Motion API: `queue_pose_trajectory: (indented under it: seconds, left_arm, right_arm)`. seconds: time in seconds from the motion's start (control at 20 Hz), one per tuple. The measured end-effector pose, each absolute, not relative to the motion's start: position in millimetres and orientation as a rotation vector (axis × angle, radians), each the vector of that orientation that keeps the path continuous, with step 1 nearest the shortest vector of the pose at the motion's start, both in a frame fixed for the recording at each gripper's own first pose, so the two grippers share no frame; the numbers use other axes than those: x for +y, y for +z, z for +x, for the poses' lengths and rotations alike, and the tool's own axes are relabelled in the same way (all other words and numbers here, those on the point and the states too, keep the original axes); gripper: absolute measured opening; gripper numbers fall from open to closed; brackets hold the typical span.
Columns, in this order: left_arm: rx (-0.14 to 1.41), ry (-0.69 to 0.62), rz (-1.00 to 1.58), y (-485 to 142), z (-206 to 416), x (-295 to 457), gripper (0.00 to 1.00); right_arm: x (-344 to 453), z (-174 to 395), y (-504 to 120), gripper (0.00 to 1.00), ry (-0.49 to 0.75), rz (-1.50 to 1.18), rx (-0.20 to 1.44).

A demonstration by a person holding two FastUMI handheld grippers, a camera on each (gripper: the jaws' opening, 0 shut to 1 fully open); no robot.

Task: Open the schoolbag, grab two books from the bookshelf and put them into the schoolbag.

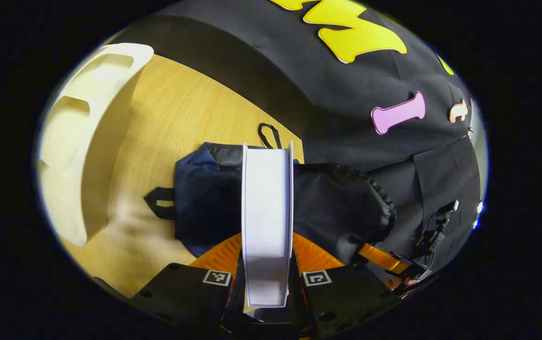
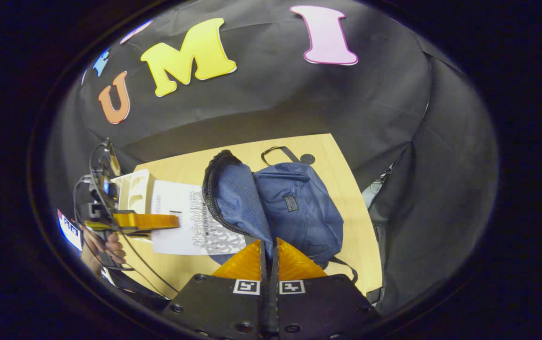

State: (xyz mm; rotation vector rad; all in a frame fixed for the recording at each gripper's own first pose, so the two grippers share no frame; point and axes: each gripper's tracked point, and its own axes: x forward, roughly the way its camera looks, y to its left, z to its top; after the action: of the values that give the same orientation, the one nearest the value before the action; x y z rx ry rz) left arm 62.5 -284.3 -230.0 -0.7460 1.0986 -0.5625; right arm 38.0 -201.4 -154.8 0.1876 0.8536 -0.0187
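While the left gripper (image 1: 267, 264) clamps a book (image 1: 267, 222) edge-on between both fingers, page block facing the camera, the bag (image 1: 209, 198) lies right behind it on the table (image 1: 167, 118).

Left gripper view, left to right:
- white shelf (image 1: 87, 137) at far left of the table, well apart from the bag
- a black strap loop (image 1: 160, 203) sticks out of the bag's left side
- blue bag body, then the book upright across the middle of it
- the bag's flap (image 1: 342, 208), dark lining showing, lifted up to the right of the book
- right gripper (image 1: 396, 264) at lower right, at the flap's lower edge; a bit of hand (image 1: 401, 282) below it

Right gripper view, left to right:
- hand (image 2: 103, 248) holding the left gripper (image 2: 146, 220) at far left, cables around it
- shelf (image 2: 134, 189) just behind it
- book (image 2: 190, 219) held flat-on here, cover with printed text showing, its right part reaching into the bag's open mouth behind the flap
- flap (image 2: 238, 203) standing up, zip along its edge
- right gripper (image 2: 269, 257): fingers squeezed nearly together with the flap's lower edge pinched between them
- rest of the bag (image 2: 299, 208) to the right, small label patch on the front pocket, handle loop (image 2: 278, 152) at the top, lying on the table (image 2: 351, 208)

Bag is open; book is at its mouth, still clamped.
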Motion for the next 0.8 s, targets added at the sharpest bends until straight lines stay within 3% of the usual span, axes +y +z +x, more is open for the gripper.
queue_pose_trajectory:
  seconds: [0.35, 0.8]
  left_arm:
    - [1.096, -0.642, -0.832, -262.6, 60.5, -322.3, 0.41]
    - [1.059, -0.626, -0.942, -273.6, 74.5, -323.6, 0.41]
  right_arm:
    - [-185.6, 42.5, -141.8, 0.00, 0.016, 0.210, 0.849]
    - [-149.4, 51.3, -131.1, 0.00, 0.071, 0.141, 0.853]
